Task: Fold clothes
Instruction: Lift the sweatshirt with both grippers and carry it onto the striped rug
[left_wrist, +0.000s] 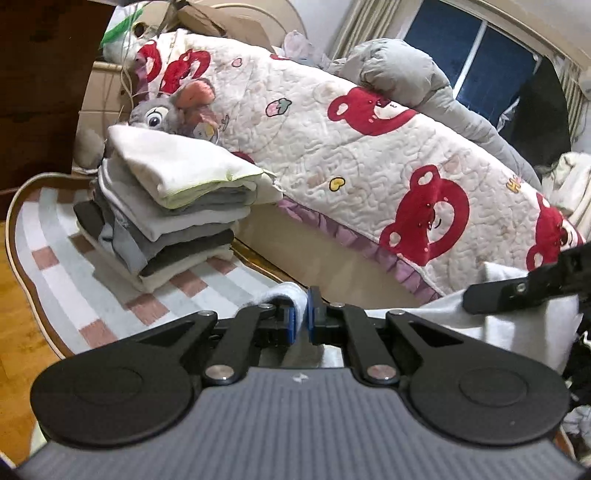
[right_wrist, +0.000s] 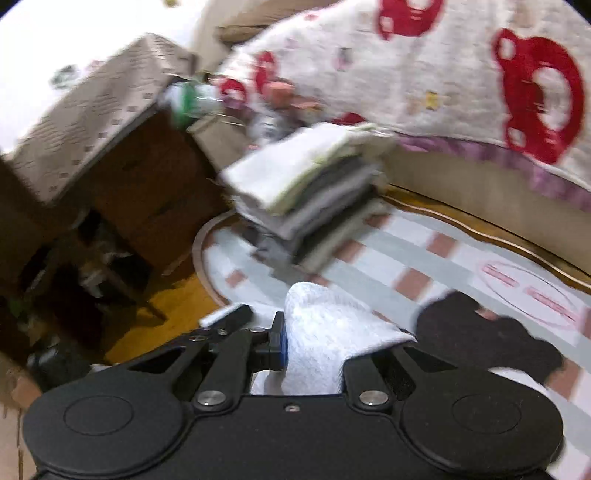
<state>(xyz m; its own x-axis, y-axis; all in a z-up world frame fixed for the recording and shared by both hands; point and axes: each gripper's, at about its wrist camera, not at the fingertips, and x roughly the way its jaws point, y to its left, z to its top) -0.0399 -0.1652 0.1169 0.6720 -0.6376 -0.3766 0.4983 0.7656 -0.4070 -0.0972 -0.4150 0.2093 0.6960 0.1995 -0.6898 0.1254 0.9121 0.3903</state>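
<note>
My left gripper (left_wrist: 301, 314) is shut on a fold of a white fleecy garment (left_wrist: 517, 325), pinched between its blue pads. The cloth stretches right to a black finger (left_wrist: 509, 293) of my right gripper, low over the rug. In the right wrist view my right gripper (right_wrist: 314, 347) is shut on the same white garment (right_wrist: 325, 332). The cloth covers its right finger, and the blue left pad (right_wrist: 281, 345) presses on the fabric. A stack of folded clothes (left_wrist: 166, 210) (right_wrist: 306, 195), in white, grey and dark layers, stands on the rug beside the bed.
A checked rug (left_wrist: 66, 258) (right_wrist: 424, 258) lies on a wood floor. A bed with a red-bear quilt (left_wrist: 369, 147) (right_wrist: 461, 85) runs behind it. A grey plush toy (left_wrist: 170, 110) sits above the stack. A dark blurred shape (right_wrist: 480, 332) lies on the rug. A covered cabinet (right_wrist: 110, 147) stands at left.
</note>
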